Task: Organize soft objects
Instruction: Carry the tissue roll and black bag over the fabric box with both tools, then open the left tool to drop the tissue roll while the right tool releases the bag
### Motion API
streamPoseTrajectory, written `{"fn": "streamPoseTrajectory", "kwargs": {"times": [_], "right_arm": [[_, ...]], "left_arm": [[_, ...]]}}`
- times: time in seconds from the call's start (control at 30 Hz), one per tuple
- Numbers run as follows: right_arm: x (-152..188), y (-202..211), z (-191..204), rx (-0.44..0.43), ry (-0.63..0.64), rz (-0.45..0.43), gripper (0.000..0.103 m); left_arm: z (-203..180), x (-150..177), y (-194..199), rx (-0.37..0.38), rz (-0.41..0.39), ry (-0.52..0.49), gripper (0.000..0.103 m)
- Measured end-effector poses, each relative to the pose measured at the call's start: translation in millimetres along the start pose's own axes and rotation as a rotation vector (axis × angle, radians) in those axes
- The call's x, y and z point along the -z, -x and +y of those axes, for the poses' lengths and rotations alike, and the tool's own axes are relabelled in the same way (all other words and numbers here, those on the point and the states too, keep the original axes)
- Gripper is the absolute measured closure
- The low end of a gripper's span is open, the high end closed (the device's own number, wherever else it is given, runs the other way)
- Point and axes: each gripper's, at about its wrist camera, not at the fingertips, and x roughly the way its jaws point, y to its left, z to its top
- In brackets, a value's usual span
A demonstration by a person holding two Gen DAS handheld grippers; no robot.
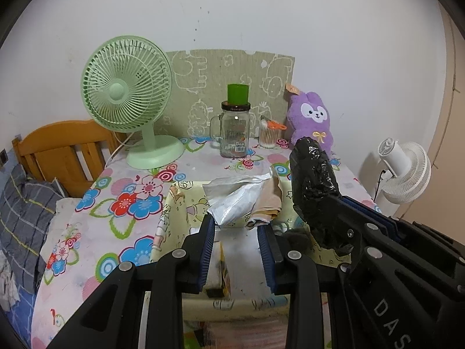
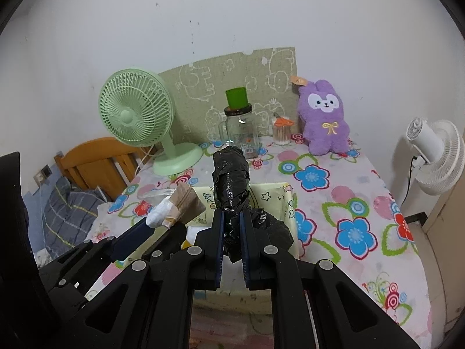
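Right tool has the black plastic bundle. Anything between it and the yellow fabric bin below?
Nothing visible. The right tool is shut on the black plastic bundle directly over the yellow fabric bin, whose opening shows unobstructed beneath. The left tool holds a silver-and-tan packet over the bin's left side, apart from the bundle.

Both tools are matte black plastic linkages. The left gripper [image 1: 237,247] and right gripper [image 2: 232,244] each carry blue ribbed pads on the inner finger faces. Round silver rivets dot the link arms nearest those pads, and white letters "DAS" mark one housing.
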Motion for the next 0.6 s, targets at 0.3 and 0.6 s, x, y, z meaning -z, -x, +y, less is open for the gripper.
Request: {"fn": "streamPoseTrajectory", "kwargs": {"times": [0.3,0.6], "right_arm": [[1,-33,-2,0.001,0.008,0.07,0.089],[3,-49,-2,-0.016,0.02,0.114,0.086]], "left_arm": [[7,4,-27,-0.007,0.06,0.01,0.072],[14,10,-37,-0.01,0.098,0.018,0.064]]}}
